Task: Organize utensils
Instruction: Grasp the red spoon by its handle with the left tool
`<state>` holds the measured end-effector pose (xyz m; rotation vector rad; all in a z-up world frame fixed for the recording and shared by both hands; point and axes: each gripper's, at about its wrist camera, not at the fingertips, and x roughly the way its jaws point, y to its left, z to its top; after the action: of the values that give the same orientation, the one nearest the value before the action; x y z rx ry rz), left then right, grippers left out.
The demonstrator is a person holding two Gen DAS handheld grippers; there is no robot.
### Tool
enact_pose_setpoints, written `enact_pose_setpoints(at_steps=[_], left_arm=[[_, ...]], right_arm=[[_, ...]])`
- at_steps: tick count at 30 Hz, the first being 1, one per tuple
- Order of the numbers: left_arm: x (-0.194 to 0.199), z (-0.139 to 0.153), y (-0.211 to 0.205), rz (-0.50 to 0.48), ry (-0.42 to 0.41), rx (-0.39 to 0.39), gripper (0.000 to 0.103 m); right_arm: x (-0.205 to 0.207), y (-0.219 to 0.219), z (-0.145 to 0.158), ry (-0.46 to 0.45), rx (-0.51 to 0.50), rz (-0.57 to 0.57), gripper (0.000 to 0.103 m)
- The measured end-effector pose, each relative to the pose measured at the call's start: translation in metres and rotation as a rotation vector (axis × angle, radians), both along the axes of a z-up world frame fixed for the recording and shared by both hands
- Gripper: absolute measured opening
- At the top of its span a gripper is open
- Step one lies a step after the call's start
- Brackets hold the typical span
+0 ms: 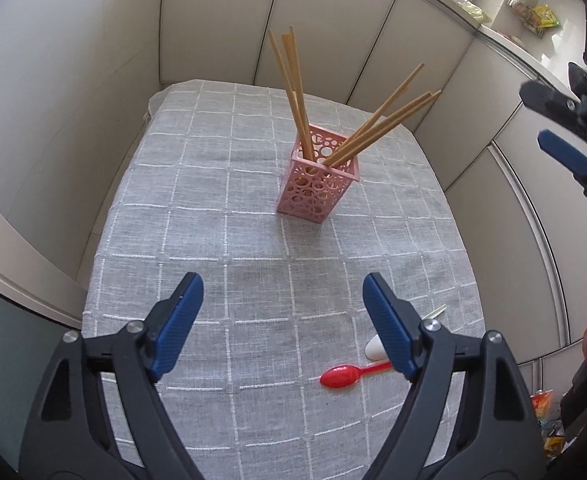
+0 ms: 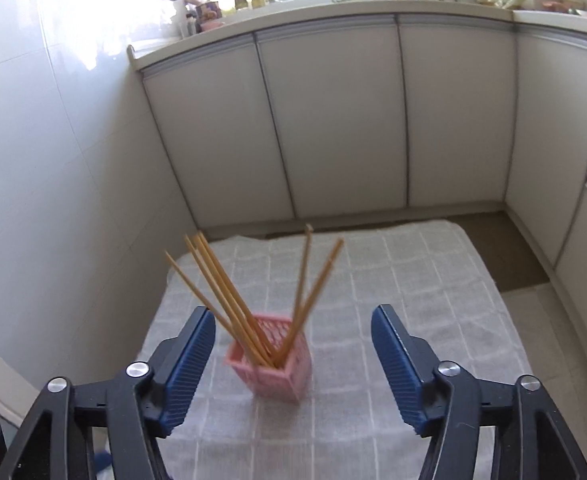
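Observation:
A pink perforated holder (image 1: 318, 178) stands upright on the grey checked tablecloth (image 1: 197, 216) and holds several wooden chopsticks (image 1: 293, 92) that lean left and right. It also shows in the right wrist view (image 2: 271, 364). A red plastic spoon (image 1: 347, 376) and a white spoon (image 1: 373, 348) lie on the cloth by my left gripper's right finger. My left gripper (image 1: 283, 292) is open and empty, above the cloth's near part. My right gripper (image 2: 293, 320) is open and empty, above and in front of the holder; it also shows in the left wrist view (image 1: 549, 120).
White cabinet doors (image 2: 333, 120) surround the table on the far and right sides. A tiled wall (image 2: 33, 160) is on the left. A counter (image 2: 333, 4) with jars and clutter runs above the cabinets. Packets lie on the floor (image 1: 545, 412) at the right.

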<state>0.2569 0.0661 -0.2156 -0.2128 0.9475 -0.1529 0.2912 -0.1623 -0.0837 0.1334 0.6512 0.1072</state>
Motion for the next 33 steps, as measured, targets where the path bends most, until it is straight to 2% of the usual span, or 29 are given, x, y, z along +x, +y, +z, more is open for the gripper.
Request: enact_pose_setpoints(at_steps=[5, 9, 17, 21, 23, 25, 27, 31, 33], left_arm=[[-0.008, -0.008, -0.01, -0.042, 0.029, 0.022, 0.083], [-0.016, -0.021, -0.024, -0.098, 0.074, 0.037, 0.083], [-0.03, -0.05, -0.071, -0.267, 0.126, 0.168, 0.083], [-0.036, -0.065, -0.097, -0.37, 0.135, 0.223, 0.083], [-0.038, -0.072, -0.113, -0.442, 0.133, 0.239, 0.076], [-0.039, -0.081, -0.13, -0.524, 0.14, 0.247, 0.054], [-0.041, -0.089, -0.147, -0.591, 0.151, 0.259, 0.044], [-0.044, -0.1, -0.182, -0.722, 0.13, 0.301, 0.034], [-0.044, -0.102, -0.197, -0.763, 0.11, 0.321, 0.033]], right_arm=[[-0.038, -0.022, -0.021, 0.088, -0.01, -0.03, 0.081], [-0.059, -0.042, -0.045, 0.172, 0.011, -0.061, 0.082], [-0.081, -0.085, -0.096, 0.329, 0.078, -0.156, 0.083], [-0.083, -0.1, -0.112, 0.396, 0.068, -0.169, 0.083], [-0.086, -0.108, -0.117, 0.41, 0.043, -0.182, 0.083], [-0.086, -0.117, -0.122, 0.429, 0.039, -0.189, 0.083], [-0.089, -0.128, -0.128, 0.449, 0.035, -0.202, 0.083], [-0.093, -0.147, -0.136, 0.482, 0.04, -0.231, 0.083], [-0.095, -0.155, -0.137, 0.487, 0.07, -0.236, 0.083]])
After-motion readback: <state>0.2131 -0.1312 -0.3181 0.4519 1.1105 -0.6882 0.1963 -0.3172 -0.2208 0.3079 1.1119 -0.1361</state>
